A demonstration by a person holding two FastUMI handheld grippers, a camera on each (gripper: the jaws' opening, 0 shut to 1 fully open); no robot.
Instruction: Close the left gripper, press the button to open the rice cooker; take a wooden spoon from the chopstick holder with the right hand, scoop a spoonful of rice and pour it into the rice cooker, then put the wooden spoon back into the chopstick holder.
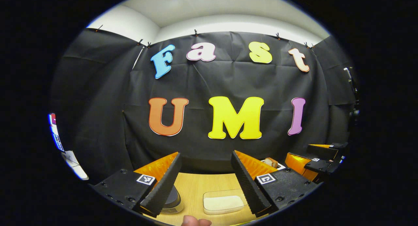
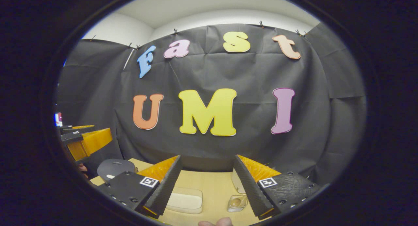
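Observation:
My left gripper [image 1: 205, 154] is open above the wooden table [image 1: 196, 186], with nothing between its fingers. Below it lies a clear box of white rice [image 1: 223, 201]. The rice cooker [image 1: 173, 200] peeks out from behind the left finger, its lid down. My right gripper [image 2: 207, 156] is open and empty too. Under it are the rice box [image 2: 184, 200] and the dark-lidded rice cooker [image 2: 116, 169] to the left. A white holder [image 2: 235, 183] is partly hidden by the right finger. In the left gripper view this holder [image 1: 271, 161] has a brown wooden piece in it.
A small clear container [image 2: 236, 203] with something brownish sits near the white holder. The other gripper [image 1: 321, 155] hangs at the right of the left gripper view, and the left one [image 2: 81, 137] at the left of the right gripper view. A fingertip [image 1: 196, 222] shows at the bottom edge.

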